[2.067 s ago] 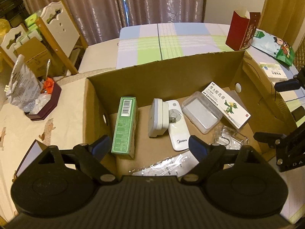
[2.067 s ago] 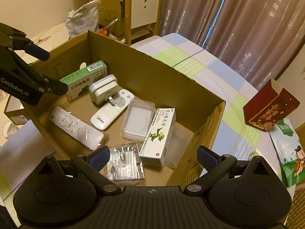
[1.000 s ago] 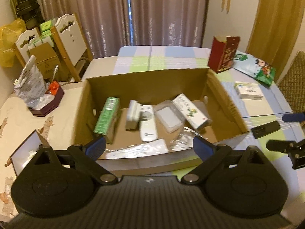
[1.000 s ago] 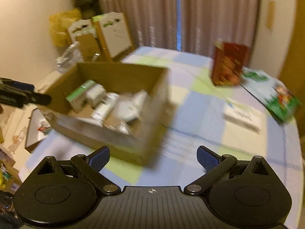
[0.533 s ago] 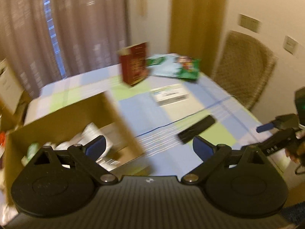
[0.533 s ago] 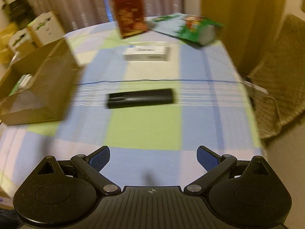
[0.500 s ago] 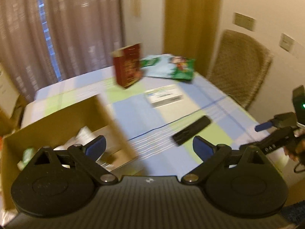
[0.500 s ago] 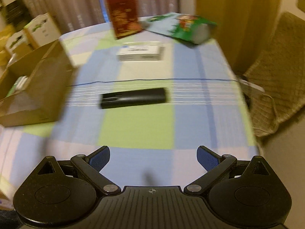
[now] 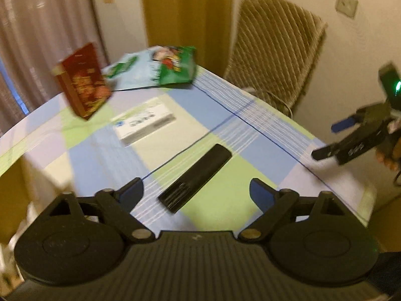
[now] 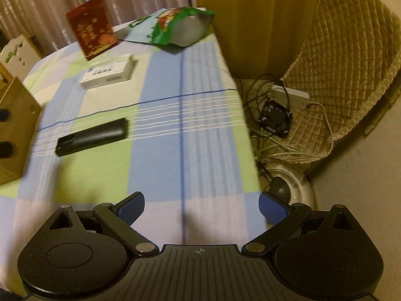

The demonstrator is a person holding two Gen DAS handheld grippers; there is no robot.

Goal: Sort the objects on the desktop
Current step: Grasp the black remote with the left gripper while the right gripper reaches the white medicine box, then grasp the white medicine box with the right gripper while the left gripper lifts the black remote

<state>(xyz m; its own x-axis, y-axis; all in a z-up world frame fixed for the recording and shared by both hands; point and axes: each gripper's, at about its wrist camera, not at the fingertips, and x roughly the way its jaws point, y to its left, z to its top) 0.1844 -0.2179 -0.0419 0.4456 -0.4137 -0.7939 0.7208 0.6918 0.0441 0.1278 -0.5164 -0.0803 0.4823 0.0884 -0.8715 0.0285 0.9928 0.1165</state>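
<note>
Here, left tool (image 9: pixel 196 193) wide above black remote (image 9: pixel 195 177), right tool (image 10: pixel 201 207) wide, empty.

The left wrist view looks down along the table (image 9: pixel 225 130) toward its far corner, the black case (image 9: pixel 195 176) close at centre. The right wrist view faces the table's edge, the black case (image 10: pixel 91 136) at left. Both share the white box (image 9: pixel 146 123) and red bag (image 10: pixel 91 27).

Bare tablecloth (image 9: pixel 225 183) surrounds the black remote (image 9: pixel 195 176); nothing crowds it.
</note>
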